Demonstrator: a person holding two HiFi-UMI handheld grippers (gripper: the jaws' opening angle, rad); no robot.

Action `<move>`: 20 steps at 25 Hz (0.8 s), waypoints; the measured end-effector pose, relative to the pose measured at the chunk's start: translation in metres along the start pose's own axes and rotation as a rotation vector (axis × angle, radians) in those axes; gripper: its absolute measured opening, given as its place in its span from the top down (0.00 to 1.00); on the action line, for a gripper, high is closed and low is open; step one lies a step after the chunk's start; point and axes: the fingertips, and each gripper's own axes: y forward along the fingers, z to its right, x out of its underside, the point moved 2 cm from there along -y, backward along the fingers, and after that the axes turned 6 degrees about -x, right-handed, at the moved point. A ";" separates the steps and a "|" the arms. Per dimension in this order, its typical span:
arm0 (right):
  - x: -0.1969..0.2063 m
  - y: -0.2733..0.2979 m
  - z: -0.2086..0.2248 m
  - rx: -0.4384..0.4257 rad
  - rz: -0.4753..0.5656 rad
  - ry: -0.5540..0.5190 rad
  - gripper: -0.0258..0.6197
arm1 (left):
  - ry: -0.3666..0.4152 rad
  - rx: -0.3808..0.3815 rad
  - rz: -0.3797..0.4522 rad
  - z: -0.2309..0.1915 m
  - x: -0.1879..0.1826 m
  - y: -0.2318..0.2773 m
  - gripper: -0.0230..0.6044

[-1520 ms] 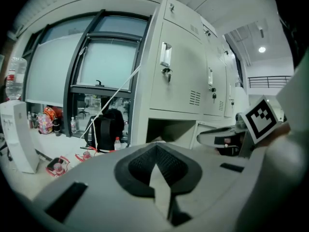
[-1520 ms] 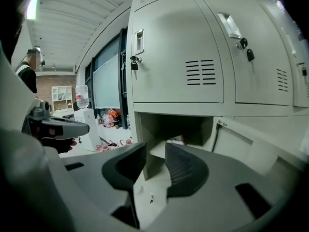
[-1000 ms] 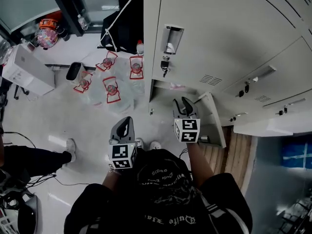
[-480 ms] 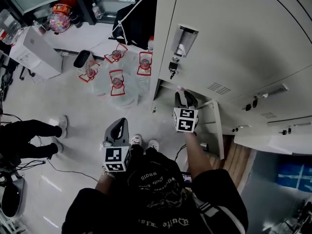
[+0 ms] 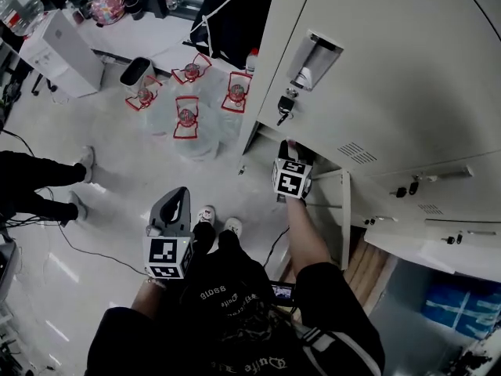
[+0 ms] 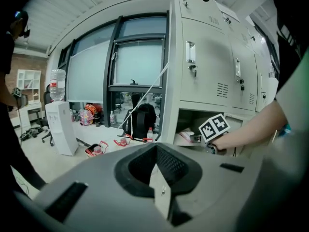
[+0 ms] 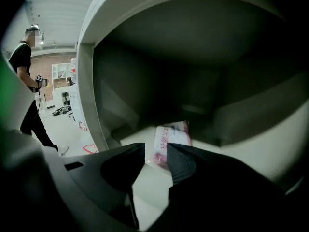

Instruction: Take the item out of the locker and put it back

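My right fingers point(image 7: 182, 164) stand apart with nothing between them, and my left fingers point(image 6: 99, 192) rest together, empty, as the left gripper point(image 5: 177, 202) hangs out over the floor, well away from the work. The biggest thing in front of me is the pale locker bank point(image 5: 391, 61), and low in it one compartment point(image 7: 203, 57) is open, its door point(image 5: 345, 210) swung out to my right. The right gripper point(image 7: 155, 151) is pointed into that dark opening, angled downward, its tips just at the mouth. On the compartment's pale floor point(image 7: 270, 144) lies the item, a small pink-and-white packet point(image 7: 171, 135), flat, ahead of my fingertips and apart from them. So by my reckoning I am early in the job: the door is open and the reach is lined up, but the packet is not yet gripped. Taking hold, drawing it out and then setting it back inside all remain.
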 end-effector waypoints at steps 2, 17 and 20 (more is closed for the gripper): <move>0.003 0.007 0.001 0.001 -0.012 -0.002 0.77 | -0.001 -0.019 -0.013 -0.004 0.006 -0.002 0.95; 0.021 0.036 0.012 0.018 -0.102 0.047 0.77 | -0.033 -0.139 -0.064 -0.030 0.029 -0.024 0.95; 0.021 0.036 0.010 0.001 -0.108 0.054 0.78 | -0.046 -0.152 -0.072 -0.033 0.032 -0.026 0.95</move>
